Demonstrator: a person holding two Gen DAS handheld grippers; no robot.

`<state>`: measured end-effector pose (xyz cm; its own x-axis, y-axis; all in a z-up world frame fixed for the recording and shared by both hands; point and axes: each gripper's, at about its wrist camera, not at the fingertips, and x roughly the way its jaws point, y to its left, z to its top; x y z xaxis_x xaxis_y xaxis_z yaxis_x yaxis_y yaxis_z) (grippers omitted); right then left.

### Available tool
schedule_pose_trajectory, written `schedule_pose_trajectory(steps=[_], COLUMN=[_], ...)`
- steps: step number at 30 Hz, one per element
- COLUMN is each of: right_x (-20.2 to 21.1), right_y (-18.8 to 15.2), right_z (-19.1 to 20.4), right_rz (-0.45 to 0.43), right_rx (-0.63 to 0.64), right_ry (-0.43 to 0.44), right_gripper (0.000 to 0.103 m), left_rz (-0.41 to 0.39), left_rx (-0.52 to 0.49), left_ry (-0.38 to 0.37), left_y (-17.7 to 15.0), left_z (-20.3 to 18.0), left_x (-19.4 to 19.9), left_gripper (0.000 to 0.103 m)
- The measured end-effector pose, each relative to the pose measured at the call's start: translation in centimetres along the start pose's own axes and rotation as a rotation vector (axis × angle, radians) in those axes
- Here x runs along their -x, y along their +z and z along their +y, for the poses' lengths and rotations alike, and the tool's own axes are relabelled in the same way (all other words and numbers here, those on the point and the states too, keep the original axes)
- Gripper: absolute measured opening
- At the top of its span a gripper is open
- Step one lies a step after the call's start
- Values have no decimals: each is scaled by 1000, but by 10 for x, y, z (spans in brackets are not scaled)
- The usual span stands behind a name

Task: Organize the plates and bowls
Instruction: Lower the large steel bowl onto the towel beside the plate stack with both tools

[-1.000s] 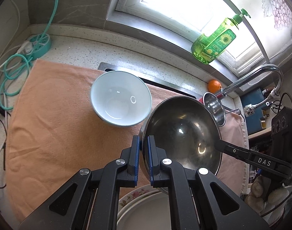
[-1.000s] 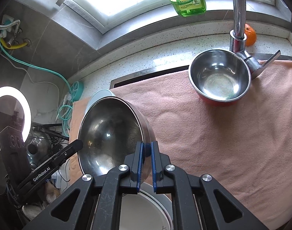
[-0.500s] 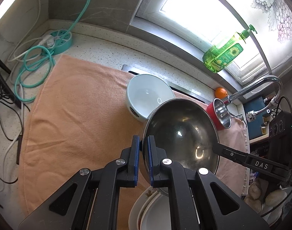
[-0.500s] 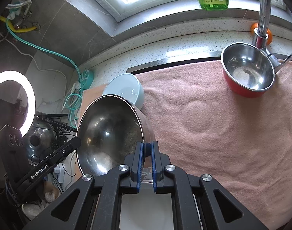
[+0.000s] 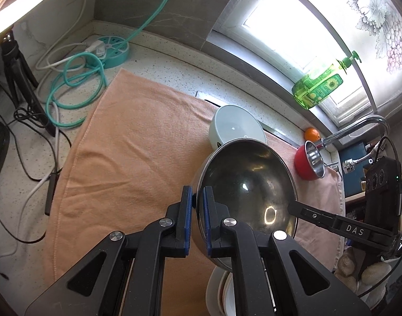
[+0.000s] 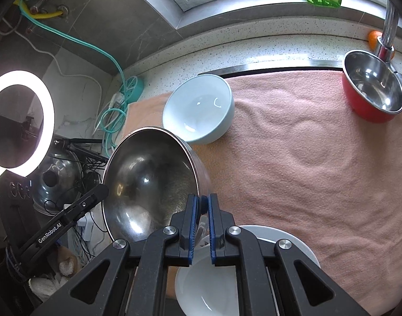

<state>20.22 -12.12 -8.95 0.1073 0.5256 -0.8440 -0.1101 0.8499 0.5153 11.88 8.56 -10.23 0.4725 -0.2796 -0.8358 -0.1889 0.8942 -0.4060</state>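
Because the steel bowl [image 5: 247, 192] was wide and slick, both grippers pinched its rim from opposite sides, the left gripper [image 5: 197, 221] and right gripper [image 6: 203, 226] each clamped on the thin edge, keeping it tilted in the air above the towel [image 6: 306, 163], near the blue bowl [image 6: 199, 110], likely its nest; plates [image 6: 287, 239] sat below.

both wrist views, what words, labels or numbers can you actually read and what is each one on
"DAS": white letters on the right tongs, seen from the left wrist.
"GenRobot.AI": white letters on the left tongs, seen from the right wrist.
Soap bottle label: sunflower picture, print too small to read.
Nothing readable elsewhere.
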Motion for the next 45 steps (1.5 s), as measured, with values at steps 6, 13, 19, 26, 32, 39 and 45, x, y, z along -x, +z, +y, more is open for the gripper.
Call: schedule_pose_trajectory(steps=[6, 13, 19, 26, 32, 39, 45], right_x=[-11, -29, -42, -52, -65, -75, -79], right_y=[-10, -23, -31, -40, -51, -60, -66], right_z=[20, 37, 50, 65, 74, 80, 81], right_rz=[21, 60, 85, 107, 132, 152, 170], right_rx=[24, 35, 42, 54, 64, 71, 70], right_ry=[9, 21, 32, 42, 33, 28, 29], right_gripper=[8, 8, 8, 8, 8, 8, 8], left_rz=[-4, -11, -27, -15, -3, 12, 25], left_rx=[28, 61, 81, 118, 143, 166, 188], left_ry=[8, 16, 20, 22, 25, 25, 20], left_y=[-8, -15, -22, -35, -44, -52, -59], left_z=[22, 47, 65, 86, 100, 113, 120], left_x=[9, 20, 29, 34, 35, 33, 31], left_gripper=[6, 6, 6, 6, 6, 6, 6])
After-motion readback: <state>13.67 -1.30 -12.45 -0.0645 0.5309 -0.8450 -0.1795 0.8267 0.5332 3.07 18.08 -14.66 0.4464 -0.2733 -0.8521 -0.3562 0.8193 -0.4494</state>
